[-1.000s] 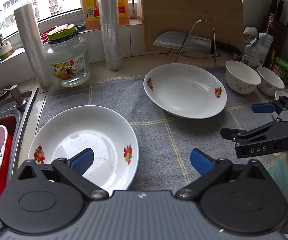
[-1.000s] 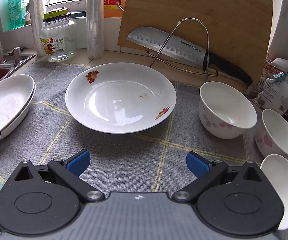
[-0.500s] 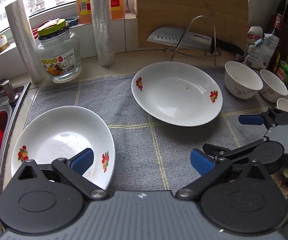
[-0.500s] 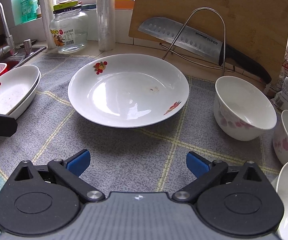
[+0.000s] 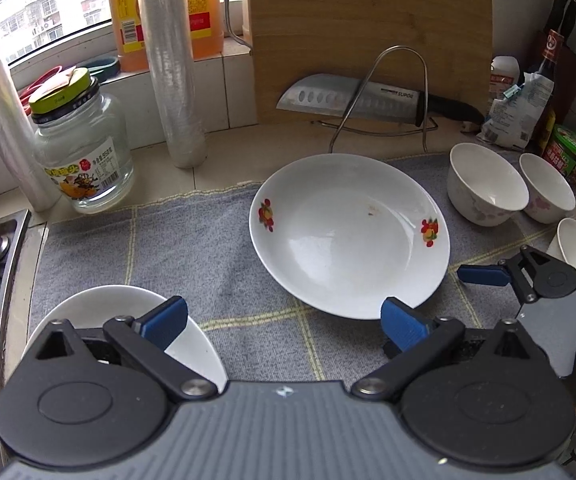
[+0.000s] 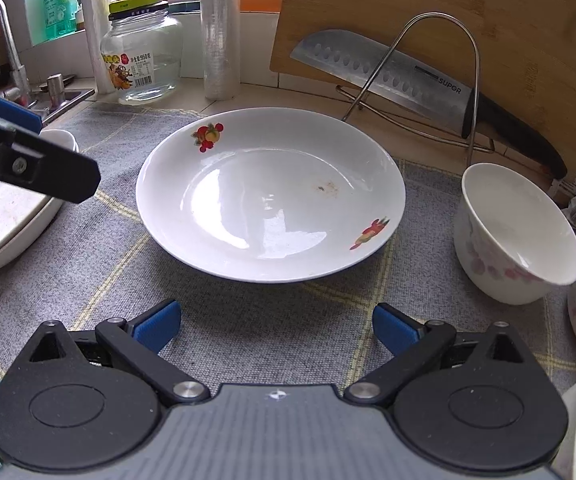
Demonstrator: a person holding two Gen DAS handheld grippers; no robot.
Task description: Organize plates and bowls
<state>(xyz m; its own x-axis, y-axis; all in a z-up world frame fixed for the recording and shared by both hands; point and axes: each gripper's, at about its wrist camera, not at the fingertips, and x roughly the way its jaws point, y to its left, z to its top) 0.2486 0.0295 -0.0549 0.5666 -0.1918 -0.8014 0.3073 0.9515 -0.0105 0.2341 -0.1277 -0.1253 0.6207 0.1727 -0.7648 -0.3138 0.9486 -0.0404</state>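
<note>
**Both claws wide and empty over the cloth**

The left gripper [image 5: 283, 322] is hanging with its jaws wide, gripping nothing; the right gripper [image 6: 275, 326] is likewise standing wide and empty. The plate [image 6: 269, 192] is sitting on the grey cloth [image 6: 247, 312] at 12 o'clock from the right gripper, and at about 1 o'clock from the left; both views are showing a small brown speck in it. Only the left view is catching three bowls [image 5: 486, 190] in a row at 2 o'clock, plus bottles and knife handles behind them; the right view is cropping those bowls at 3 o'clock. A second plate [image 5: 127, 308] is lying under the left gripper's left finger at 10 o'clock; the right view is showing it as a stack [image 6: 3, 224] at 9 o'clock, with the left gripper's finger above it. Only the right view is showing the tap [image 6: 5, 40]; both are showing the jar [image 5: 81, 148], knife [image 5: 352, 100] and board [image 5: 368, 32].
</note>
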